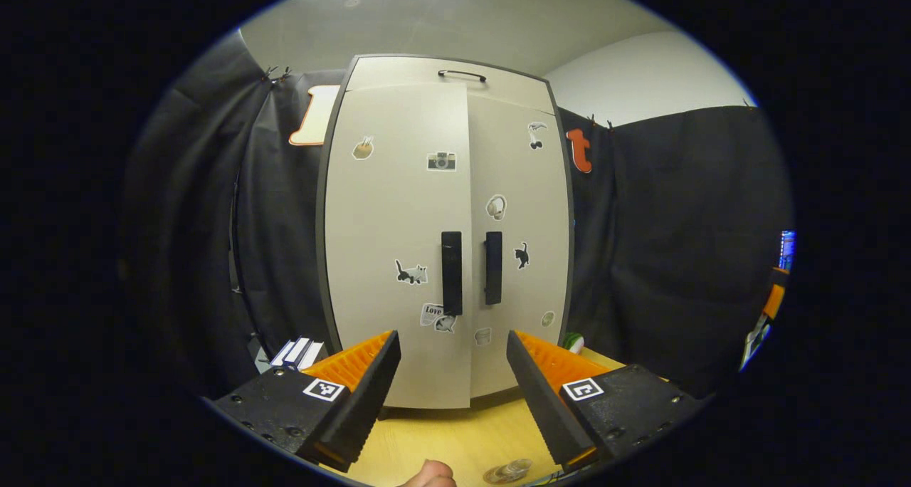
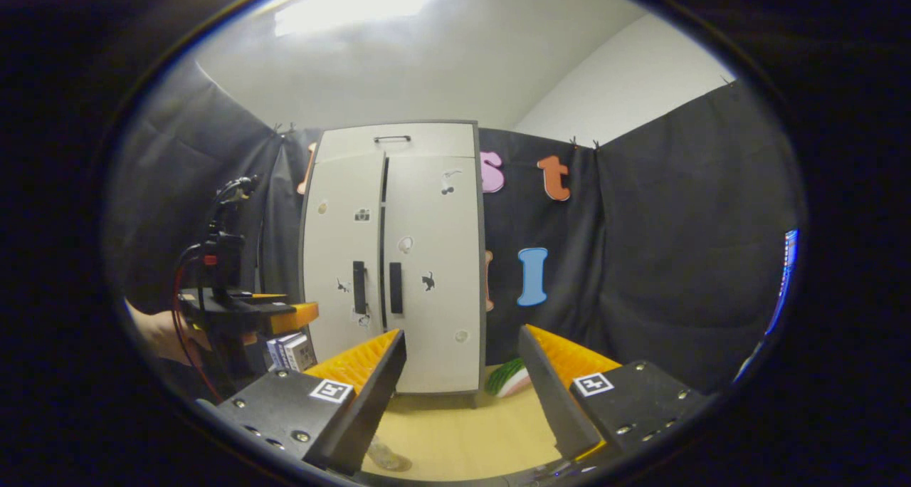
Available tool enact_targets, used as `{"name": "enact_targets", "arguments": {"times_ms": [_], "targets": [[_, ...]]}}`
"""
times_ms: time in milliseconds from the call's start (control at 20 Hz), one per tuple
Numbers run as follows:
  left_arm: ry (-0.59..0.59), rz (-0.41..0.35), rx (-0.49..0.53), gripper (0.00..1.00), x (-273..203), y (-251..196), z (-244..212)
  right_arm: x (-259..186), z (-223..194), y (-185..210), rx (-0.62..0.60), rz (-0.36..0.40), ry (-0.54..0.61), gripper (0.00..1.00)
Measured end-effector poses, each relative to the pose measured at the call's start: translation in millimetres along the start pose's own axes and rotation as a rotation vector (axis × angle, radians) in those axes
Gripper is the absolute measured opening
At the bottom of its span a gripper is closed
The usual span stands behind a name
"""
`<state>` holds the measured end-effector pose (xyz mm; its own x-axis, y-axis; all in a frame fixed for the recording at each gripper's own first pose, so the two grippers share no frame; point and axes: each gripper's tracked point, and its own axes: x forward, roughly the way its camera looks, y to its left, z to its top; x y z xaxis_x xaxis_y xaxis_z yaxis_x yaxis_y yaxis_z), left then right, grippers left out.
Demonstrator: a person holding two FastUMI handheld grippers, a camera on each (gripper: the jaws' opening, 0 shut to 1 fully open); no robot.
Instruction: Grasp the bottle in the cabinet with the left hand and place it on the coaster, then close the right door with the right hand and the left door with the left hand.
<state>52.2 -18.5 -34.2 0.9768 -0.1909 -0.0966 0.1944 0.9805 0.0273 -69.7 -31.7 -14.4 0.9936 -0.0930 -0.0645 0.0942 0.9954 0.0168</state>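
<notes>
Wooden desk (image 1: 455,437), black booth cloth behind. Left tool (image 1: 453,373): spread wide, holding nothing, cabinet (image 1: 398,259) straight ahead, both doors closed. Right tool (image 2: 462,373): spread wide, empty; bottle (image 2: 388,458) on desk beneath its left finger.

Sticker (image 1: 435,316) low on cabinet's left door (image 1: 398,245) showing word "Love"; remaining print on it too small to read. Other door stickers showing drawings, carrying no legible text.
</notes>
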Motion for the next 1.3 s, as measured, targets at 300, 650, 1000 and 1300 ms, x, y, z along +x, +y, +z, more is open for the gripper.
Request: {"name": "enact_targets", "arguments": {"times_ms": [300, 650, 1000, 1300], "targets": [[0.006, 0.045, -0.005, 0.96, -34.2, -6.3, -5.2, -33.6, 8.1, -15.7, 0.002, 0.009, -0.032, 0.97], [0.01, 0.041, -0.026, 0.96, -66.0, -14.4, -10.7, -50.7, 6.1, -25.8, 0.0, 0.014, -0.036, 0.97], [-0.04, 0.051, -0.02, 0.96, -48.6, -2.6, 15.1, -31.5, 22.3, -20.3, 0.006, 0.014, -0.061, 0.97], [-0.04, 0.025, -0.099, 0.97, -20.3, 7.2, 22.3, 2.7, 12.2, -15.2, -0.092, 0.011, -0.085, 0.97]]}}
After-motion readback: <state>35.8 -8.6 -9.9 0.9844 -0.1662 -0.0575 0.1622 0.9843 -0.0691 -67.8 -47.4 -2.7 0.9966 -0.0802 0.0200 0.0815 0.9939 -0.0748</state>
